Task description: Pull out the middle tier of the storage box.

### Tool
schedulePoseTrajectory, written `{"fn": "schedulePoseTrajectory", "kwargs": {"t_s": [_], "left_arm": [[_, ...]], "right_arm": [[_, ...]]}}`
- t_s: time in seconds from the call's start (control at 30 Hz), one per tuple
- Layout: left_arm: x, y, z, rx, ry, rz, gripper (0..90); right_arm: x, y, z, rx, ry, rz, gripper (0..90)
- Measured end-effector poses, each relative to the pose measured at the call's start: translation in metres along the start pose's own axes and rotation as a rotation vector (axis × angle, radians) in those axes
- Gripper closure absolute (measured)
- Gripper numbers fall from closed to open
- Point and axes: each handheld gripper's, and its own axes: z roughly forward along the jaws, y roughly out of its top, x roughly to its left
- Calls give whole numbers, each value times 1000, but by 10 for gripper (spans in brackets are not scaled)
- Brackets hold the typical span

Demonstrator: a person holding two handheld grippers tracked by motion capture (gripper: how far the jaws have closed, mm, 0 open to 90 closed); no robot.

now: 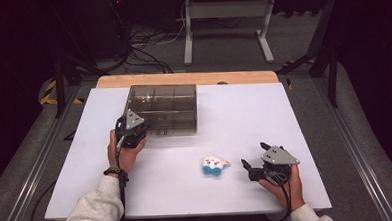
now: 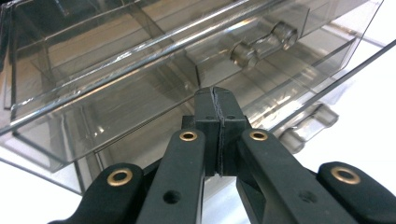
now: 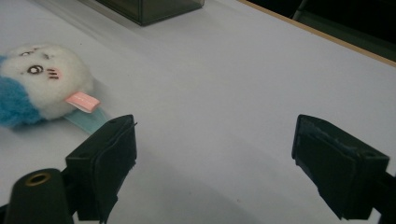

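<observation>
A smoky clear drawer box [image 1: 162, 109] stands on the white table [image 1: 244, 113], left of the middle. My left gripper [image 1: 141, 129] is at its front lower left corner. In the left gripper view that gripper [image 2: 216, 100] has its jaws pressed together against the drawer fronts, between the upper handle [image 2: 264, 44] and the lower handle [image 2: 306, 127]; nothing shows between the jaws. A white and blue plush toy [image 1: 214, 165] lies near the front of the table. My right gripper [image 1: 253, 156] rests open just right of it. The plush toy [image 3: 42, 84] lies left of that gripper's [image 3: 215, 154] left jaw.
A corner of the drawer box [image 3: 149, 9] shows far off in the right gripper view. The table's wooden far edge [image 1: 187, 79] runs behind the box. Cables and a table frame [image 1: 225, 24] lie on the floor beyond. Bare white tabletop spreads to the right.
</observation>
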Motion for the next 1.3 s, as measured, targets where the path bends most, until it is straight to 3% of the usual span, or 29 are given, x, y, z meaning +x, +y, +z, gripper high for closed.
{"fn": "schedulePoseTrajectory", "kwargs": {"t_s": [0.47,0.67,0.93,1.13,1.3], "left_arm": [[4,-5,-1,13,12,2,895],[2,-5,-12,-7,38,45,895],[-2,-8,-24,7,61,92,889],[12,-16,-22,19,62,35,888],[19,-19,-20,28,65,21,881]], "right_arm": [[1,0,0,8,10,-7,142],[0,0,0,7,10,-8,141],[0,0,0,6,11,-7,141],[1,0,0,8,10,-11,141],[0,0,0,9,12,-10,141]]}}
